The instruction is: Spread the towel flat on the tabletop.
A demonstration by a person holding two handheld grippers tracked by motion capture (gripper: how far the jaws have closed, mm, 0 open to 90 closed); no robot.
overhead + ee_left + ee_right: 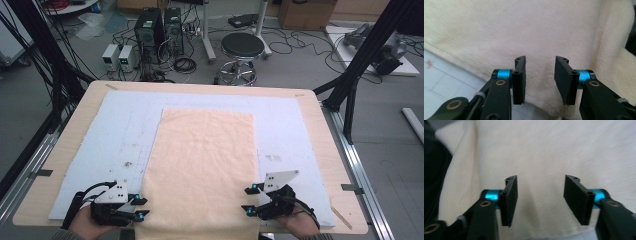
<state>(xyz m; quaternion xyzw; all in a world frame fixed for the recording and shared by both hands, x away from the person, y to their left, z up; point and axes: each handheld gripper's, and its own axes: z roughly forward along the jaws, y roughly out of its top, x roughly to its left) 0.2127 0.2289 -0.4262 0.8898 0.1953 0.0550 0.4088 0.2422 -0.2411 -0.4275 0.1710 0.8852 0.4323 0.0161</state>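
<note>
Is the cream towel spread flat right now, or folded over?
Spread flat. The cream towel lies as one smooth rectangle on the white mat; its near end drapes over the table edge, so that part I cannot tell.

Grey floor strewn with cables [295,37]; a black stool [242,47] beyond the wooden table [320,125].

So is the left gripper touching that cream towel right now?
Cannot tell. In the left gripper view the left gripper has its jaws parted over the towel, but no gap or contact shows plainly.
</note>
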